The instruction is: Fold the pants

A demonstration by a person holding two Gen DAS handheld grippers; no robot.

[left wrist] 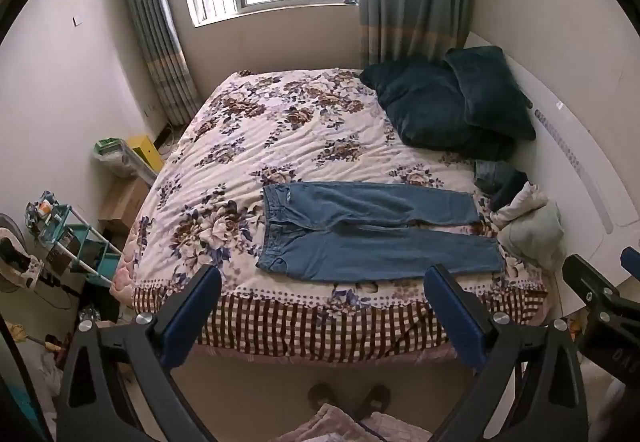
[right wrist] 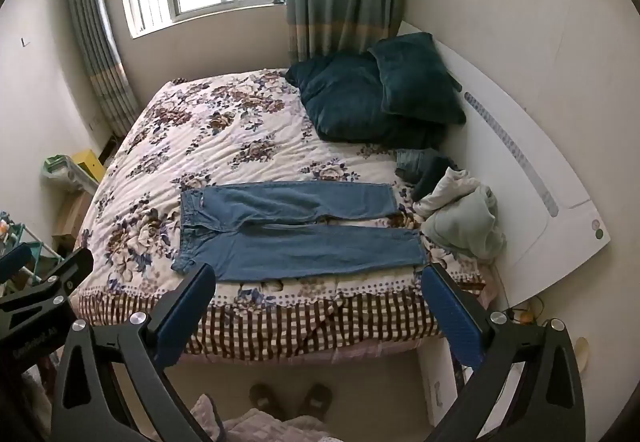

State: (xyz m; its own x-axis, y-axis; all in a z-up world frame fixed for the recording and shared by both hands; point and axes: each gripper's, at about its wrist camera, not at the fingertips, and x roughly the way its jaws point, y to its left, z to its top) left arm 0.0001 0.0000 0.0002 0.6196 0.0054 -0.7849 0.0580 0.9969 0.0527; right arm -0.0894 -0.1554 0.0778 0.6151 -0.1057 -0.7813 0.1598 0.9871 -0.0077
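Note:
Blue jeans [left wrist: 372,230] lie flat and spread on the floral bedspread [left wrist: 280,130], waistband to the left, both legs pointing right, near the bed's front edge. They also show in the right wrist view [right wrist: 296,226]. My left gripper [left wrist: 322,282] is open and empty, held in the air above the bed's front edge, short of the jeans. My right gripper [right wrist: 318,280] is open and empty, likewise held before the front edge. Each gripper shows at the edge of the other's view, the right one [left wrist: 600,282] and the left one [right wrist: 48,274].
Dark teal pillows [left wrist: 452,102] lie at the bed's far right. A heap of clothes [left wrist: 528,218] sits by the white headboard [left wrist: 580,162] just right of the jeans' cuffs. Slippers [left wrist: 348,398] are on the floor below. Shelves and clutter [left wrist: 64,238] stand to the left.

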